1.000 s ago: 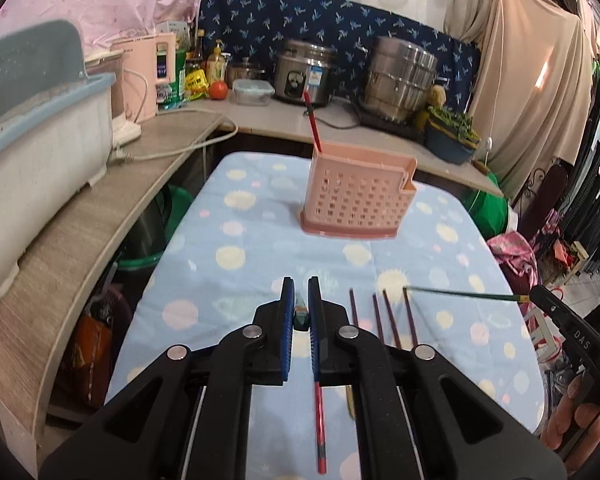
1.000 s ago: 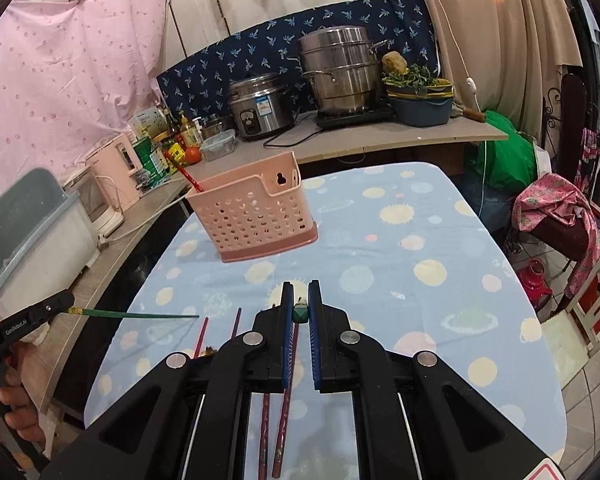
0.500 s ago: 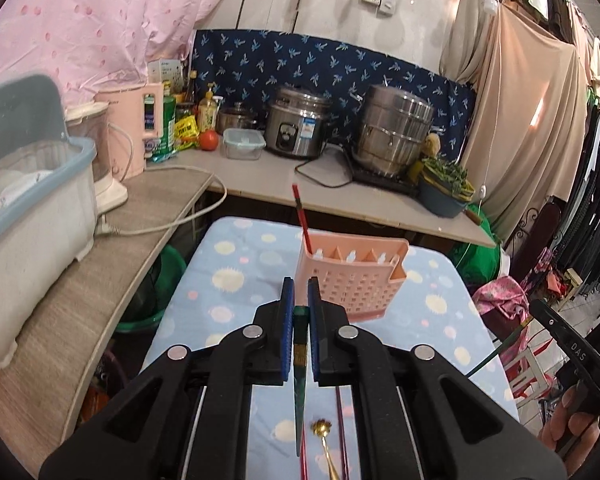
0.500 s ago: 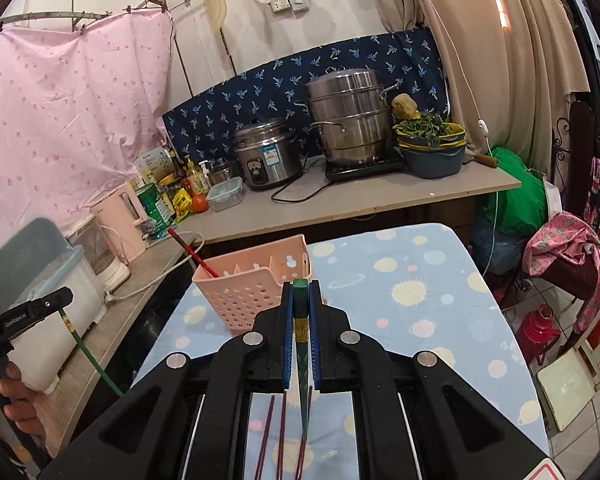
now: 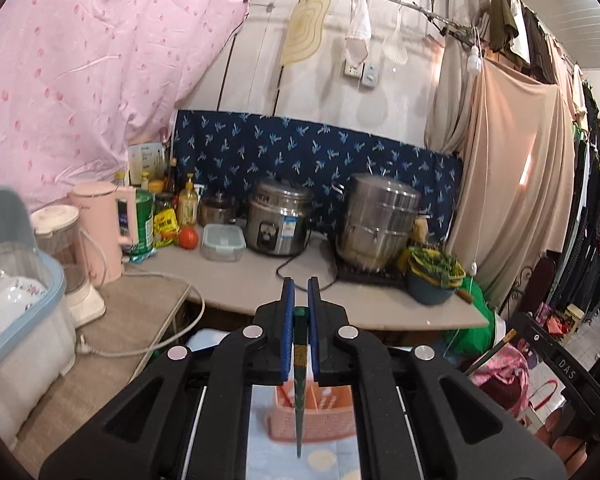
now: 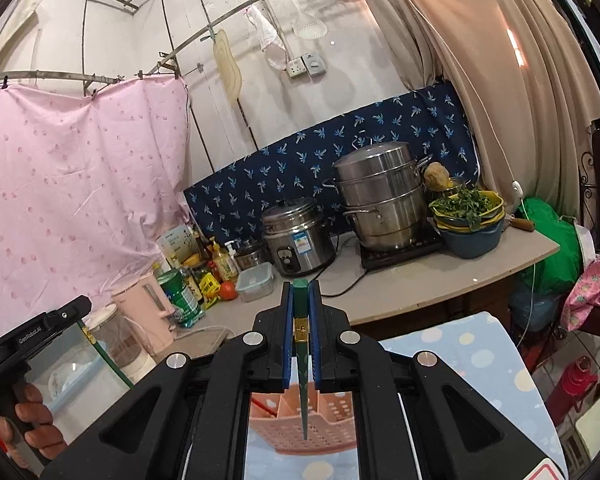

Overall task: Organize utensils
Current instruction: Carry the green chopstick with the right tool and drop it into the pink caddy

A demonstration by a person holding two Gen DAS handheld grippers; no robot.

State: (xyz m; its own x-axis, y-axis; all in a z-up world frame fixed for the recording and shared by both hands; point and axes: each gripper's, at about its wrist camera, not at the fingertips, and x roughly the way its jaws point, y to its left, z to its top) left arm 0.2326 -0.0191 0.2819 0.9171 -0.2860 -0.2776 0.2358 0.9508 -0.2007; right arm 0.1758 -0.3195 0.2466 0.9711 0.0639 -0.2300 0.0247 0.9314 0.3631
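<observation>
Chopsticks are what I'm sorting: 1 dark green chopstick (image 5: pixel 299 364) sits clamped in my left gripper (image 5: pixel 299 312), hanging point-down at the lower centre of the left wrist view, and a second green chopstick (image 6: pixel 302 360) is clamped the same way in my right gripper (image 6: pixel 301 308), at the lower centre of the right wrist view. Both pairs of jaws are pressed together on the thick upper ends, with the square tops poking up between the blue pads.

The pink utensil basket (image 6: pixel 332 420) stands on the blue spotted tablecloth (image 6: pixel 480 356) at the bottom of both frames, directly behind the 2 hanging tips. From the right view I can see a red chopstick (image 6: pixel 265 407) already leaning in its left compartment.

My read: the task is partway through. At least 1 red stick is stowed, these 2 green ones are lifted and lined up above the basket but not yet inside, and I judge the drop into a compartment comes next. Whether any utensils remain loose on the cloth I cannot tell, since the gripper bodies cover the near part of the table.
</observation>
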